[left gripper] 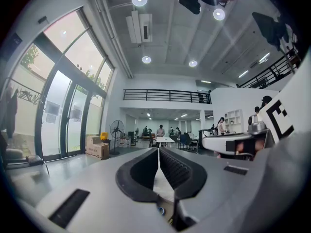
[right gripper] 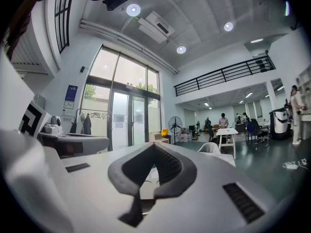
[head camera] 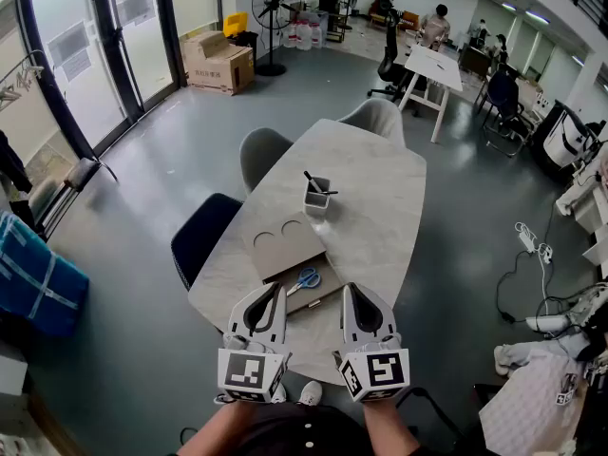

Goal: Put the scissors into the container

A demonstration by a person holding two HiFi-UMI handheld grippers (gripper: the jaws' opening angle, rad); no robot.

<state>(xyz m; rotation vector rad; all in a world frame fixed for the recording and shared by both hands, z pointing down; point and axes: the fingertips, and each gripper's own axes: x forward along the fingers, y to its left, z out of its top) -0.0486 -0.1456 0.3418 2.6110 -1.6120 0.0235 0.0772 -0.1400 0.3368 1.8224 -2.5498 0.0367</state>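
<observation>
Blue-handled scissors [head camera: 305,279] lie on a brown board [head camera: 318,286] near the table's front edge. A small grey square container [head camera: 317,198] stands farther back at the table's middle, with dark pens sticking out. My left gripper [head camera: 279,289] and right gripper [head camera: 348,289] hover side by side just in front of the scissors, jaws pointing at the table. Both are shut with nothing between the pads. In the left gripper view the jaws [left gripper: 158,152] meet tip to tip; the right gripper [right gripper: 154,146] looks the same in its own view.
A grey cardboard sheet [head camera: 283,242] with two round cut-outs lies behind the scissors. Chairs stand round the oval white table [head camera: 380,207]: a dark one [head camera: 201,237] at left, grey ones [head camera: 261,153] at the far end. Cables lie on the floor at right.
</observation>
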